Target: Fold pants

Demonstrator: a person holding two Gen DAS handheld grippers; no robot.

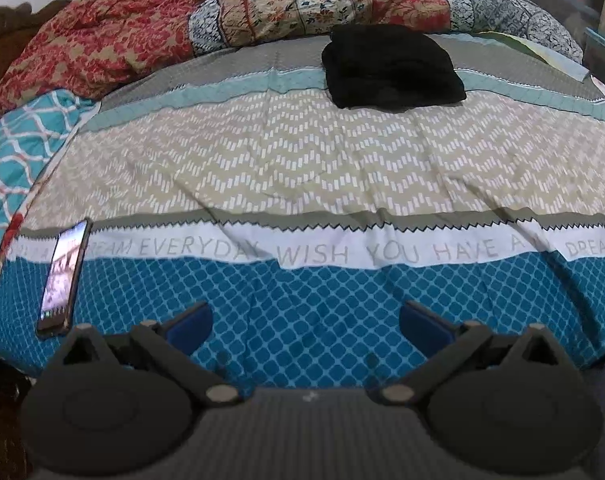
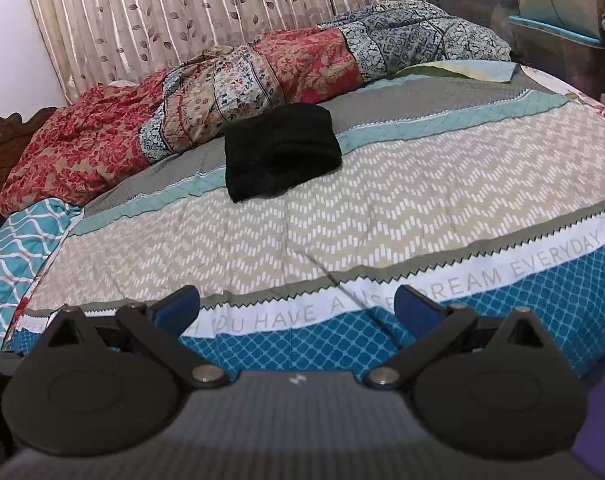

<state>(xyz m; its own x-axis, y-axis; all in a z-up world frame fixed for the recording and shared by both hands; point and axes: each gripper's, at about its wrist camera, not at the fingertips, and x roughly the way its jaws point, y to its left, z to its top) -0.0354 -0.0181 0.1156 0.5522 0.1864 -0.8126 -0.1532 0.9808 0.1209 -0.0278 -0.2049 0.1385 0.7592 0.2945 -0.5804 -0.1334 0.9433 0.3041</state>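
A: Black, soft fabric pants (image 1: pixel 394 66) are lying folded compactly at the bed's (image 1: pixel 302 168) far side.
B: Both left tongs (image 1: pixel 305 320) and right tongs (image 2: pixel 297 304) are gaping, empty; little appears left.

Left wrist view: low at the bed's (image 1: pixel 302 168) near edge, facing straight across it toward the piled quilt (image 1: pixel 262 4).
Right wrist view: same near edge, slightly higher, angled left toward the curtain (image 2: pixel 182 20).
Distance: both well back from the folded black pants (image 1: pixel 394 66).
Shared: bedspread, quilt, pants (image 2: pixel 280 152).
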